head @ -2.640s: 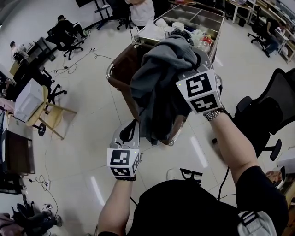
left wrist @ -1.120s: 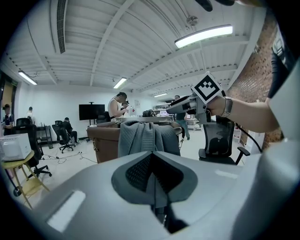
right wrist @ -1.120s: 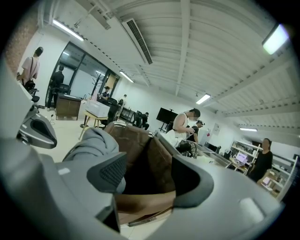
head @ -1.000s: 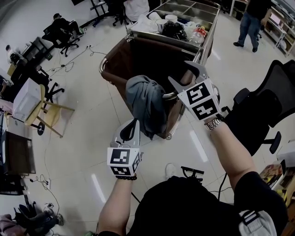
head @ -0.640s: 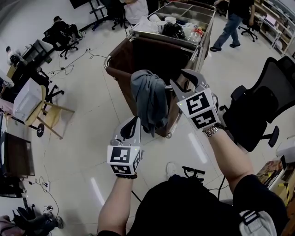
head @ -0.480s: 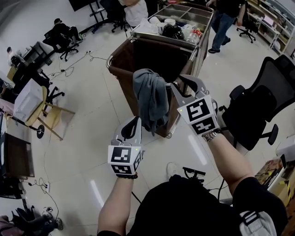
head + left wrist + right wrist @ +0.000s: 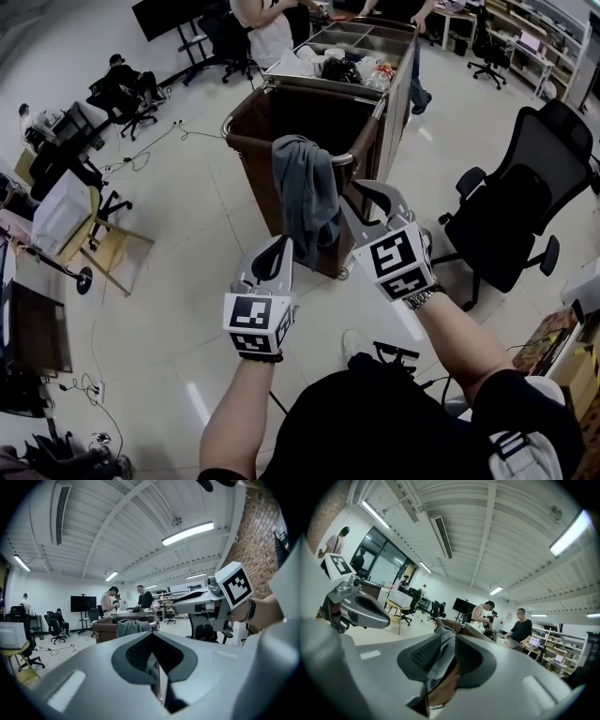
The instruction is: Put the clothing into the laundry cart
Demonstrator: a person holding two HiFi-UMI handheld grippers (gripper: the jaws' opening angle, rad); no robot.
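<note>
Seen from above: both grippers held level and side by side, aimed towards the laundry cart (image 7: 246, 141).

Left gripper (image 7: 280, 246): closed up, with pads met at the tips and nothing caught there. Confirmed in the left gripper view (image 7: 151, 634), with only open floor and the cart (image 7: 105, 631) past the tips.

Right gripper (image 7: 349, 194): narrowed to a slim slit, just been closing, with no cloth or anything else between the pads. Same in the right gripper view, with only a thin gap and distant grey fabric (image 7: 443, 631) showing through it.

Ahead of both grippers and roughly between their two lines: the clothing (image 7: 305, 192), a grey garment draped over the cart's near rim. Partly inside the cart, partly hanging down the outer brown wall on the grippers' side. Touched by neither gripper. Closer to the right gripper's tips than to the left's.

Beyond the cart, farther from the grippers: a steel trolley (image 7: 398, 42) with open compartments full of small items, and a person in a white top (image 7: 267, 23) standing by it.

Off to the right of the right gripper: a black office chair (image 7: 525, 197). Well off to the left of the left gripper: a wooden chair (image 7: 117, 248).
</note>
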